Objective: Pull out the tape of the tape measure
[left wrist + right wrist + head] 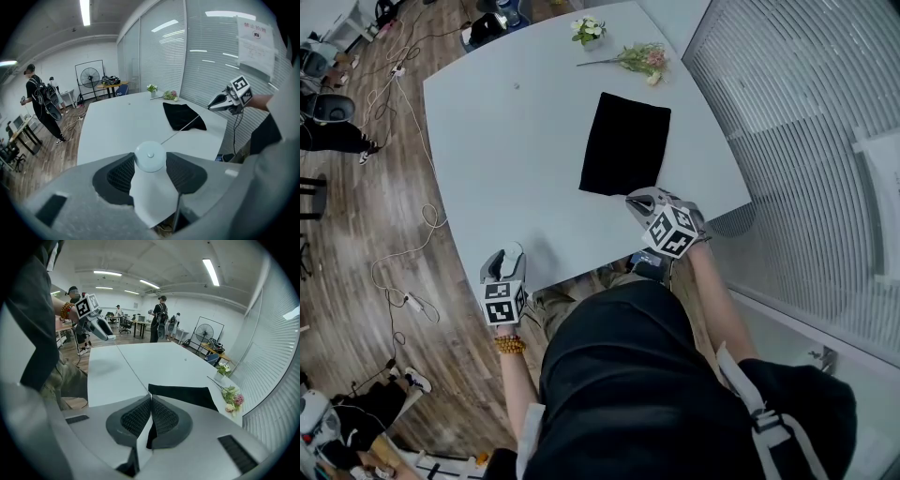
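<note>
At the tabletop's (516, 141) near edge, the left gripper (510, 255) has its jaws clamped on the round pale tape measure (150, 157). Its view shows thin tape (180, 131) running out to the right gripper (212, 105). Right gripper view: jaws pinched shut on the tape end; head view does not resolve the tape. Notice (255, 44) on glass wall: print illegible.

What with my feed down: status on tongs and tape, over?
Left tongs shut on tape measure. Right tongs shut on tape, stretched taut between them. Black cloth nearby on table; nothing blocking.
</note>
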A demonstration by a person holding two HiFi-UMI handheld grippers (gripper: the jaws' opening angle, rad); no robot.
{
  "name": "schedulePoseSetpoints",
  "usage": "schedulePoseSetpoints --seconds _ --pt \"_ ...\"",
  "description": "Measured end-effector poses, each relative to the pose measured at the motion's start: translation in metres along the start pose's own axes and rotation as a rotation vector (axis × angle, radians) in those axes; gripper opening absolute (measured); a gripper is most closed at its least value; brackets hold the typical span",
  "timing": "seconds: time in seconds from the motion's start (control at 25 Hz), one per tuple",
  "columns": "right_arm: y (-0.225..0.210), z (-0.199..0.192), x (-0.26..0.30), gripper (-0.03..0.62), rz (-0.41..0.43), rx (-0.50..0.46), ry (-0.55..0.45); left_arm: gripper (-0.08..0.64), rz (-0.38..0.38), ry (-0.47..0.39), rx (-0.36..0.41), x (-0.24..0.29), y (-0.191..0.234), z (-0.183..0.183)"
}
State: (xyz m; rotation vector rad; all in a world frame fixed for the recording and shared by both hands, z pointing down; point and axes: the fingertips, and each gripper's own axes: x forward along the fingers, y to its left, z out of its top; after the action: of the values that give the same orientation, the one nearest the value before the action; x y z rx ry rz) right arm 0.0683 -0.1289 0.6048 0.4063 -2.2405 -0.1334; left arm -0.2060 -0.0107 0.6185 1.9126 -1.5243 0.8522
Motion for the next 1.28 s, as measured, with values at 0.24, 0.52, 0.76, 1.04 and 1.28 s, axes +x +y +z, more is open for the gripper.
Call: schedulePoseSetpoints --seconds 0.24,0.52,0.76,1.04,1.28 --pt "0.0 0.0 -0.001 0.006 -0.005 0.003 0.0 0.222 0.018 -0.007 0.005 0.0 0.0 0.002" --pt "0.001 -0.001 -0.001 0.006 -0.017 0.007 0.01 0.222 0.028 -0.012 -0.001 -0.001 0.001 0.001" --pt "0.0 -0.003 0.0 0.006 -0.041 0.027 0.017 0.222 0.027 -0.021 -0.01 -0.002 -0.001 0.001" --pt "-0.001 -0.005 -0.004 0.006 -0.063 0.06 0.026 0.222 0.022 -0.019 -0.004 -0.005 -0.006 0.0" --pt "-0.01 -0.013 -0.007 0.005 -0.11 0.082 0.048 0.222 0.039 -0.014 -0.008 -0.005 -0.005 -0.003"
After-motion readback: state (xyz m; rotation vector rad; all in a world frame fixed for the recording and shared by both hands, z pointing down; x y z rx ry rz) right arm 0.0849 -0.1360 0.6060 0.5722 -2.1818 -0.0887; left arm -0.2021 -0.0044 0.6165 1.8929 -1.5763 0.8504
